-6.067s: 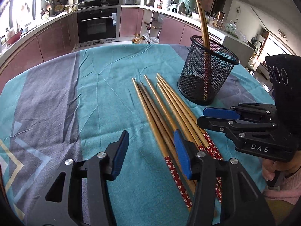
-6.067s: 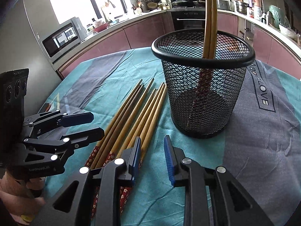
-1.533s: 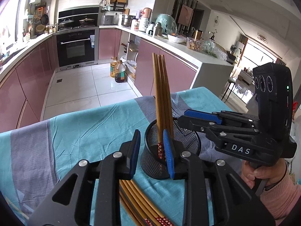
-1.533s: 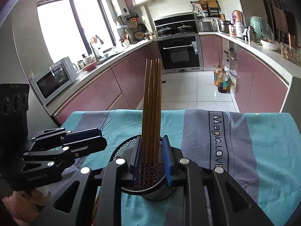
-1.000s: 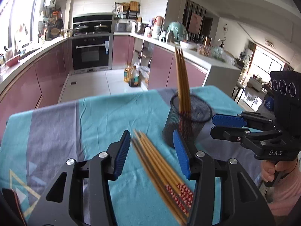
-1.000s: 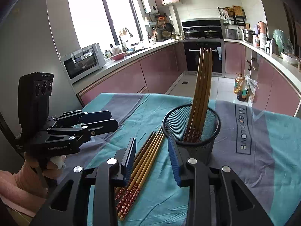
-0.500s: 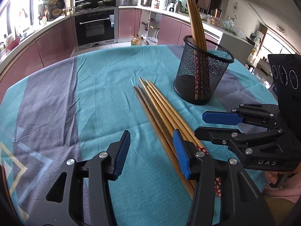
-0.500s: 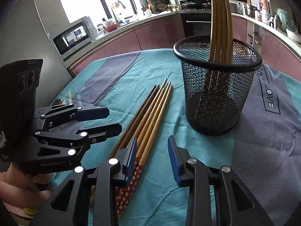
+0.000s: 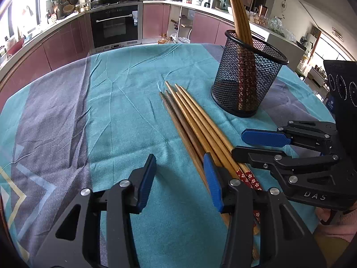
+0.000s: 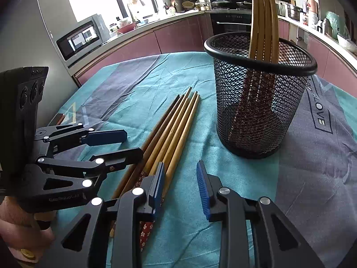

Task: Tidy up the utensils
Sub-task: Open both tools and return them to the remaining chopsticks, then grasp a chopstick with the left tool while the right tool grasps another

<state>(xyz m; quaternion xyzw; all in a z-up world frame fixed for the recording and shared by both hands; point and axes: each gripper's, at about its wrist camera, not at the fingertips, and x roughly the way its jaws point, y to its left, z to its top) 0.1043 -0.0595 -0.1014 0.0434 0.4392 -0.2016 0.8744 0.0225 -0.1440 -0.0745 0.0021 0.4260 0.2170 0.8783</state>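
Observation:
Several wooden chopsticks (image 9: 196,122) with red flowered ends lie side by side on the teal tablecloth (image 9: 125,102); they also show in the right wrist view (image 10: 171,134). A black mesh holder (image 9: 245,76) stands upright beyond them with several chopsticks (image 9: 239,17) inside, seen too in the right wrist view (image 10: 258,93). My left gripper (image 9: 179,179) is open and empty, low over the cloth just left of the chopsticks' red ends. My right gripper (image 10: 180,185) is open and empty, just right of those ends.
The round table's far edge (image 9: 67,64) faces pink kitchen cabinets and an oven (image 9: 116,26). A grey band of the cloth with lettering (image 10: 319,116) lies right of the holder. A microwave (image 10: 78,38) sits on the counter at the left.
Both grippers have come down from above the holder to the chopsticks lying on the cloth. More chopsticks stand in the holder than six seconds ago. Both stay open.

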